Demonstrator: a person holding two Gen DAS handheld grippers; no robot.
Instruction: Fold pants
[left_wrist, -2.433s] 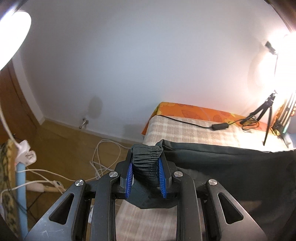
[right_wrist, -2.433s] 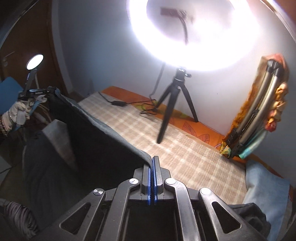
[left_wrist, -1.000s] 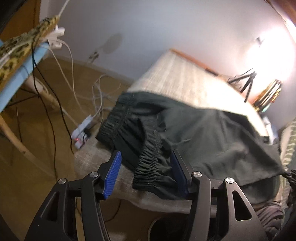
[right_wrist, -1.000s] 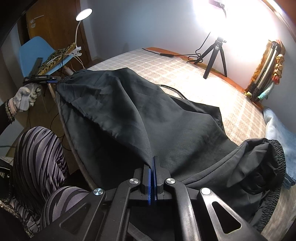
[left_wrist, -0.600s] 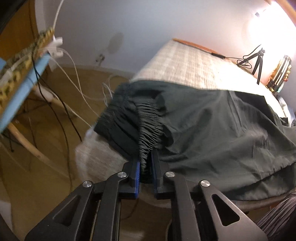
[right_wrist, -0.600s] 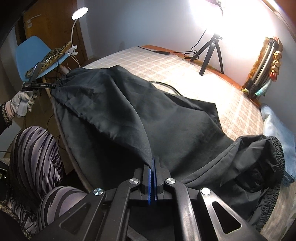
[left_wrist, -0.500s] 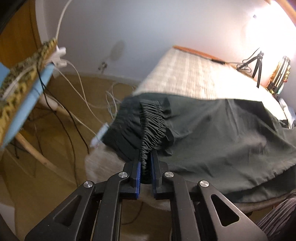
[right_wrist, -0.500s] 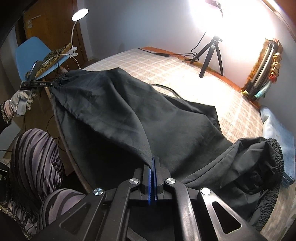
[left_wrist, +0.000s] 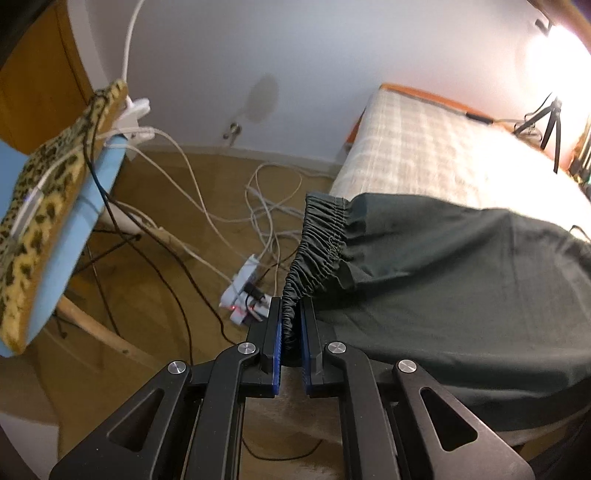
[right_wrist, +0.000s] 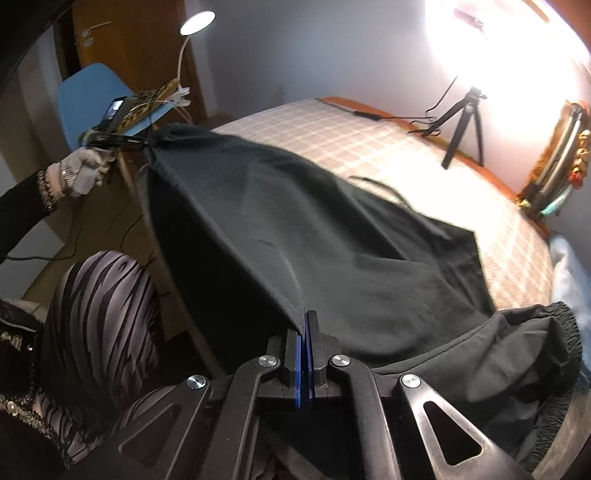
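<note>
Now, we hold the pants (right_wrist: 332, 236) taut over the bed (right_wrist: 369, 147) | left gripper (left_wrist: 291, 325) pinches the waistband (left_wrist: 321, 236) — frame centre | right gripper (right_wrist: 304, 354) clamps an edge — lower centre | long axis runs upper left to lower centre, hand to hand.

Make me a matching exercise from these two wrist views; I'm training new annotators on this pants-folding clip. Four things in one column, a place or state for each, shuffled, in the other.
Things
1. left gripper
2. right gripper
3. tripod
4. blue chair

Places or states
A. stands on the bed, near the bright lamp
B. shut on the gathered elastic band of the pants
C. on the floor beside the bed, a spotted cushion on it
D. shut on a plain fold of the pants

Pairs: 1-B, 2-D, 3-A, 4-C
</note>
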